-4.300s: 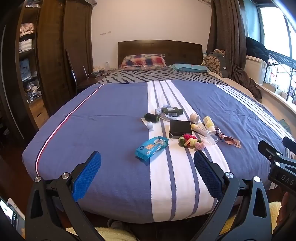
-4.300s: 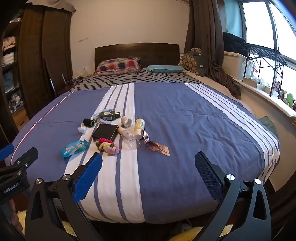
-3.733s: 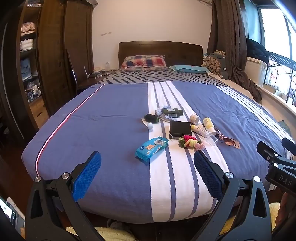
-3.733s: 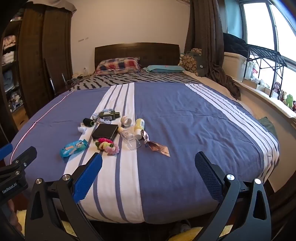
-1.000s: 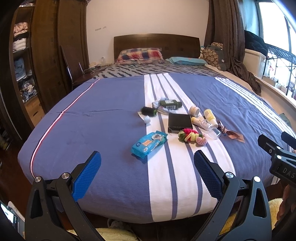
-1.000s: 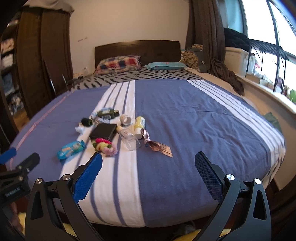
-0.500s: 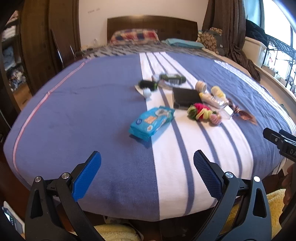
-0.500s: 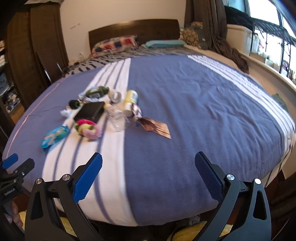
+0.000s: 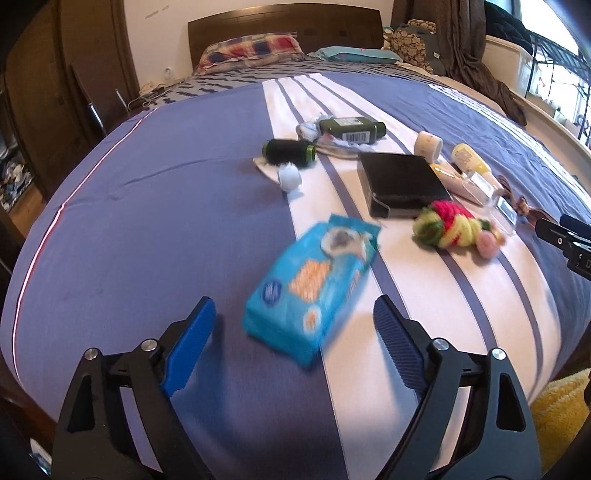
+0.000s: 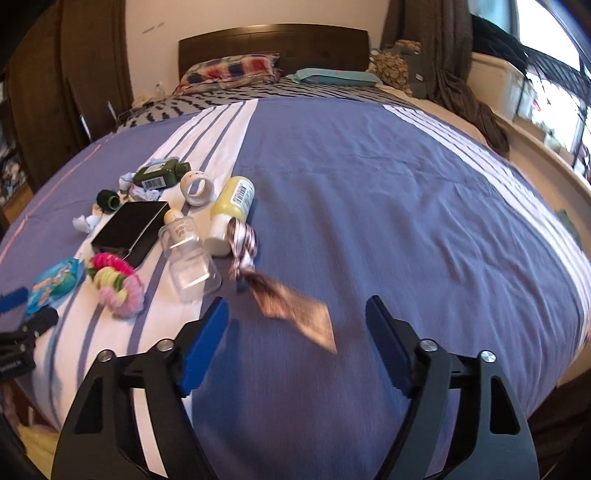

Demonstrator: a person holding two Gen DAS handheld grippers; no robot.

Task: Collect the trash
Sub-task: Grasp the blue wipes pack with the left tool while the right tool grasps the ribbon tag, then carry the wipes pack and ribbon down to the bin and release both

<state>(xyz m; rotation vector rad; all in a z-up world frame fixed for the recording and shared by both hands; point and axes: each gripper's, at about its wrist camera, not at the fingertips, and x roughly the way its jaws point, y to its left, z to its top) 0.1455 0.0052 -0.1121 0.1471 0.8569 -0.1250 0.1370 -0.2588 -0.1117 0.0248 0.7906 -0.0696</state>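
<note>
My left gripper [image 9: 295, 332] is open, just short of a blue wet-wipes packet [image 9: 314, 280] lying on the bed; the packet sits between and just beyond its fingertips. My right gripper [image 10: 295, 326] is open over a brown foil wrapper [image 10: 291, 310] with a striped ribbon [image 10: 242, 245]. Crumpled tissue [image 9: 289, 177] lies by a black thread spool [image 9: 288, 151]; more crumpled paper [image 10: 84, 223] shows in the right wrist view. A green bottle [image 9: 351, 128], yellow bottle [image 10: 232, 201] and clear empty bottle [image 10: 186, 254] lie nearby.
A black box [image 9: 402, 181], a tape roll [image 10: 197, 188] and coloured hair ties [image 9: 458, 230] lie on the blue striped bedspread [image 10: 388, 184]. Pillows and a headboard [image 9: 284, 26] are at the far end. A wardrobe stands left, a window sill right.
Both grippers have moved forward and down toward the bed. The wipes packet now sits close to the left fingertips, the brown wrapper close to the right ones. Both stay open.
</note>
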